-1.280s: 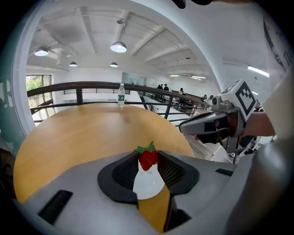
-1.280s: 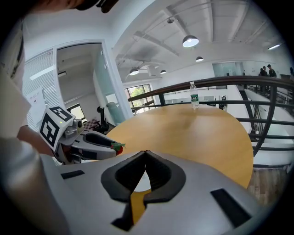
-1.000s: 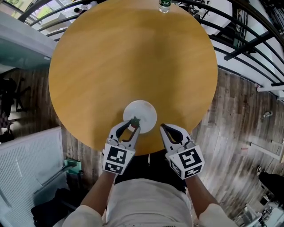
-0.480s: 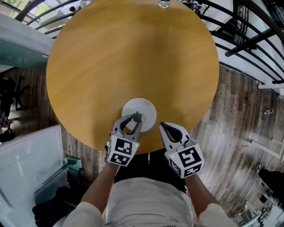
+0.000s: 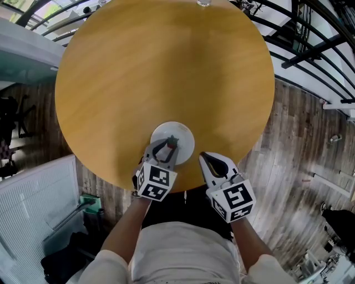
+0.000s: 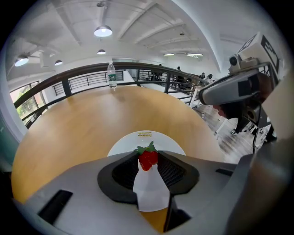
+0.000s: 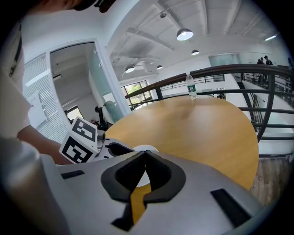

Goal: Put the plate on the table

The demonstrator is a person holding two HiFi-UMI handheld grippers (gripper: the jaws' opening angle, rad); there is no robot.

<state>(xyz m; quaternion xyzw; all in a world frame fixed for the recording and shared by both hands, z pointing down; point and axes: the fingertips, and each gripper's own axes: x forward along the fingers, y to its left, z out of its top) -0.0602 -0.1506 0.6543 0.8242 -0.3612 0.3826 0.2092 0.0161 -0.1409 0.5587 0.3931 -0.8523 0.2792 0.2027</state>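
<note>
A white plate [image 5: 182, 132] lies on the round wooden table [image 5: 166, 66] near its front edge. My left gripper [image 5: 171, 144] is shut on a small red strawberry [image 5: 172, 142] with green leaves and holds it just above the plate's near half. In the left gripper view the strawberry [image 6: 148, 157] sits pinched between the jaws, with the plate [image 6: 146, 139] right behind it. My right gripper [image 5: 204, 158] is shut and empty, at the table's edge to the right of the plate. In the right gripper view its tips [image 7: 144, 154] meet, with the plate [image 7: 143, 148] showing beyond them.
A water bottle [image 5: 202, 2] stands at the table's far edge, also visible as the bottle [image 6: 111, 75] in the left gripper view. Black railings [image 5: 310, 50] run behind and to the right. A white slatted panel [image 5: 33, 211] stands at the lower left on the wood floor.
My left gripper has moved forward with the strawberry, from the plate's near rim to over the plate. The right gripper has stayed where it was.
</note>
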